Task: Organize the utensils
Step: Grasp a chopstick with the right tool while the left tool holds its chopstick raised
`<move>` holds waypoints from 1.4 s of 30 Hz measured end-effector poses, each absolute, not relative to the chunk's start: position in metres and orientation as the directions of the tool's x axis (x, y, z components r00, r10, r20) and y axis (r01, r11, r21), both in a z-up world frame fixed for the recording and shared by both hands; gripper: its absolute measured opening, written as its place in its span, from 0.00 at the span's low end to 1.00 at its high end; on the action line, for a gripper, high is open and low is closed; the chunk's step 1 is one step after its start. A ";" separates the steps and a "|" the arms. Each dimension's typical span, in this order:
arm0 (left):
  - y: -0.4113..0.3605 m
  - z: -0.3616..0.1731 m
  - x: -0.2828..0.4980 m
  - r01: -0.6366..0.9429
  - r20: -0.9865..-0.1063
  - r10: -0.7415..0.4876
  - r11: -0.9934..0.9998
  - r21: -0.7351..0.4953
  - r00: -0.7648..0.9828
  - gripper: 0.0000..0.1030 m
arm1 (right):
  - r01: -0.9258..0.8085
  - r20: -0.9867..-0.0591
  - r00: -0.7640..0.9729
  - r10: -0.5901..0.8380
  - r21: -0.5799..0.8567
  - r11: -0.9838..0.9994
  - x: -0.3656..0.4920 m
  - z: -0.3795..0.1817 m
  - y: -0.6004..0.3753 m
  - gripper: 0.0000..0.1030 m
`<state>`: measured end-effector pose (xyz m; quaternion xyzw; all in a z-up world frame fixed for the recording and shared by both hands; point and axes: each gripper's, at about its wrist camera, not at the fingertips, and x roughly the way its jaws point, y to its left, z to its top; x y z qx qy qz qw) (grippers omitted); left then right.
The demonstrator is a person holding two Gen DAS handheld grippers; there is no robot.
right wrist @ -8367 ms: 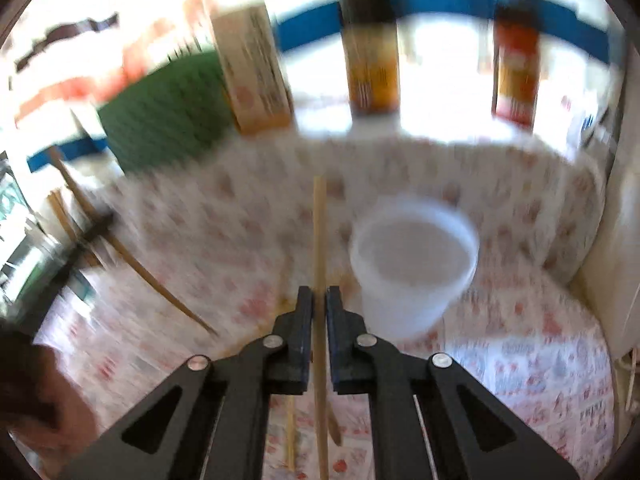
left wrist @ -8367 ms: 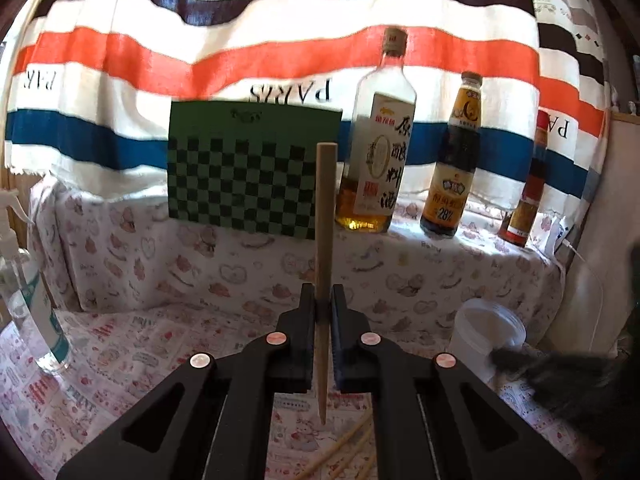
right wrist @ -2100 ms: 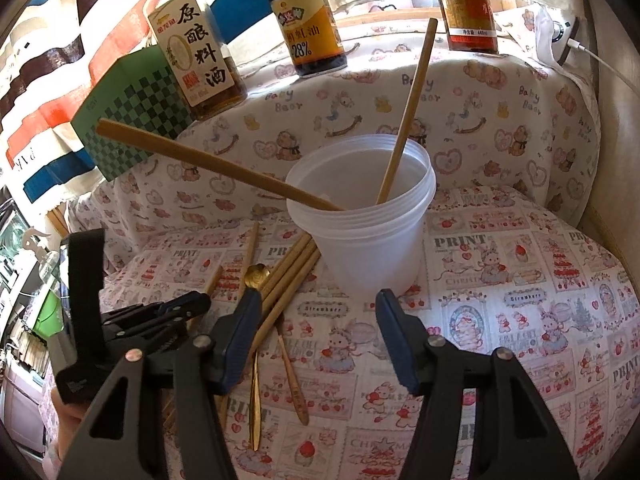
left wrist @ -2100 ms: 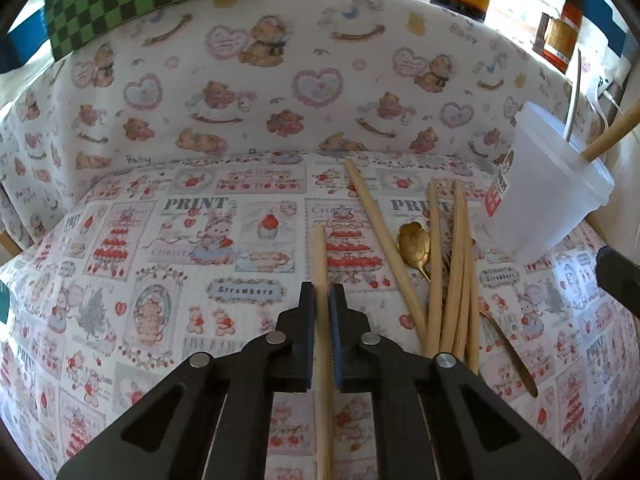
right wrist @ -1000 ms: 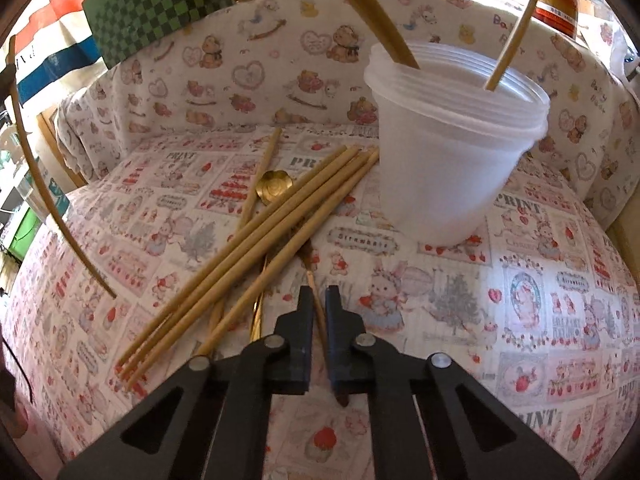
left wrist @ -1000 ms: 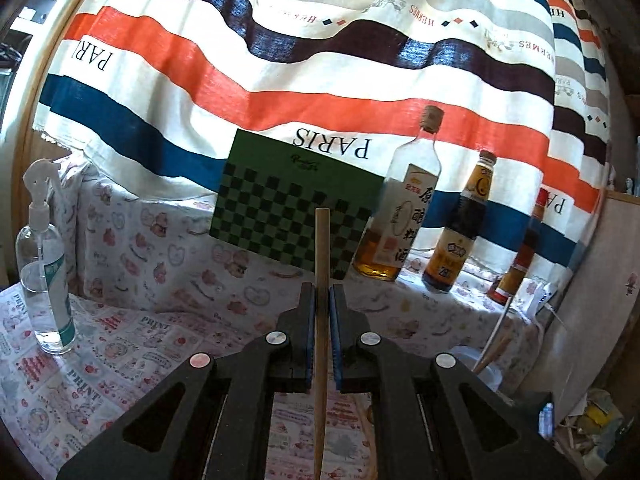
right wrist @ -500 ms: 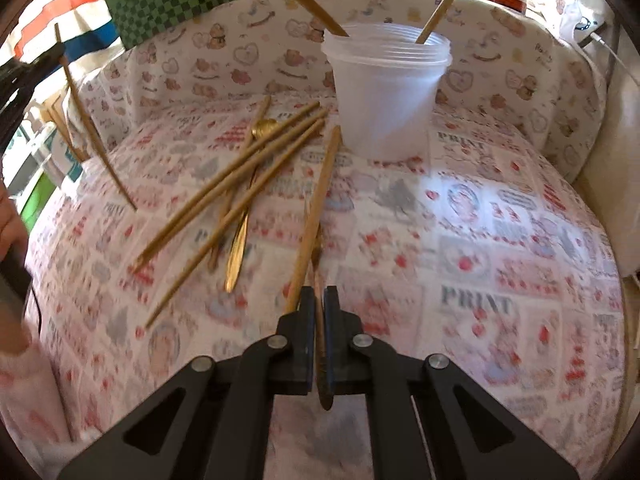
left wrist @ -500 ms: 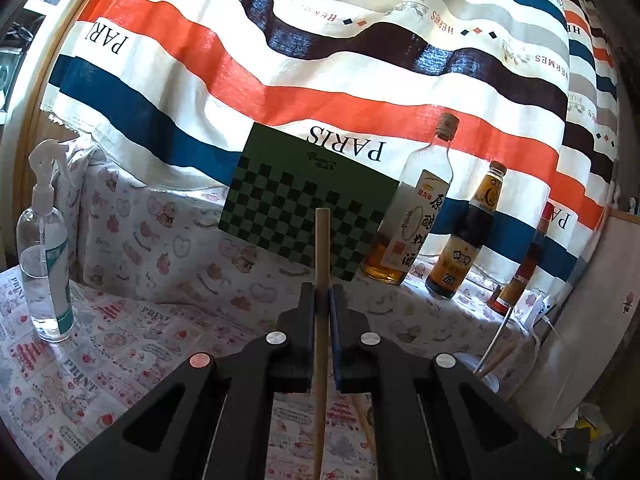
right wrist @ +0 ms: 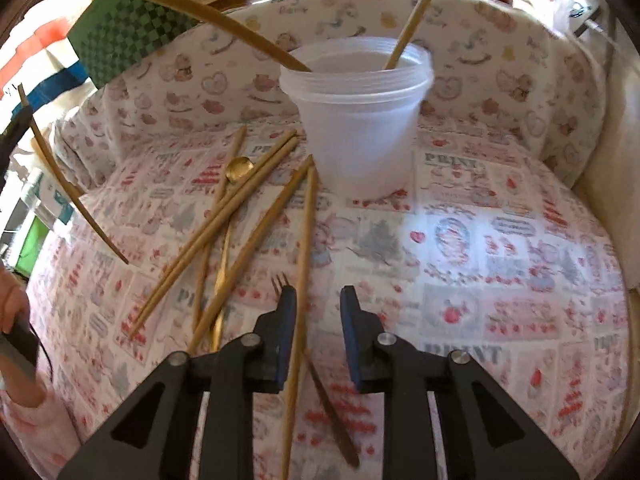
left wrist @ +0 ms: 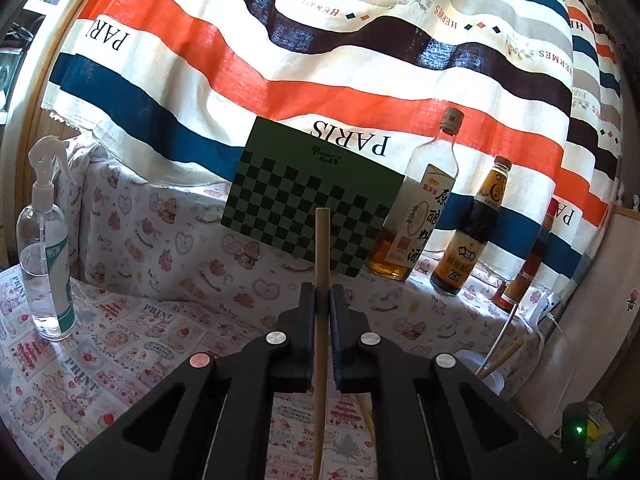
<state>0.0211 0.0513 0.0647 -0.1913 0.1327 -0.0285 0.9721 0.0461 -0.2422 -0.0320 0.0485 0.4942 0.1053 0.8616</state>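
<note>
My left gripper is shut on a wooden chopstick and holds it upright above the table. In the right wrist view that same chopstick shows at the left edge. My right gripper hangs over the table with its jaws opening. A loose chopstick runs between them along the left finger, and the pads do not press it. A gold fork lies just beside that finger. Several chopsticks and a gold spoon lie left of the translucent cup, which holds two chopsticks.
Sauce bottles, a green checkered board and a striped cloth stand on the raised ledge behind. A spray bottle is at the left. A person's hand shows at the left edge. A white cable hangs at the right.
My right gripper's jaws have parted and let go of the thin utensil they were shut on. It has drawn closer to the cup. The left gripper still holds its chopstick upright.
</note>
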 end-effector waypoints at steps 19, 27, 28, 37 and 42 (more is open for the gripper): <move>0.054 0.062 0.024 0.011 -0.251 -0.119 0.919 -0.393 0.961 0.06 | -0.239 -0.865 0.453 0.215 0.114 0.964 0.061 -0.035 -0.220 0.24; 0.058 0.061 0.025 0.005 -0.255 -0.119 0.913 -0.407 0.960 0.06 | -0.231 -0.873 0.446 0.195 0.098 0.968 0.065 -0.032 -0.236 0.28; 0.058 0.060 0.025 0.005 -0.255 -0.119 0.913 -0.407 0.959 0.06 | -0.235 -0.874 0.444 0.197 0.098 0.967 0.066 -0.033 -0.236 0.28; 0.059 0.060 0.025 0.001 -0.253 -0.112 0.916 -0.401 0.961 0.06 | -0.194 -0.866 0.455 0.206 0.129 0.972 0.067 -0.033 -0.245 0.06; 0.059 0.059 0.027 0.000 -0.259 -0.114 0.915 -0.403 0.959 0.06 | -0.184 -0.875 0.439 0.203 0.134 0.974 0.069 -0.039 -0.245 0.07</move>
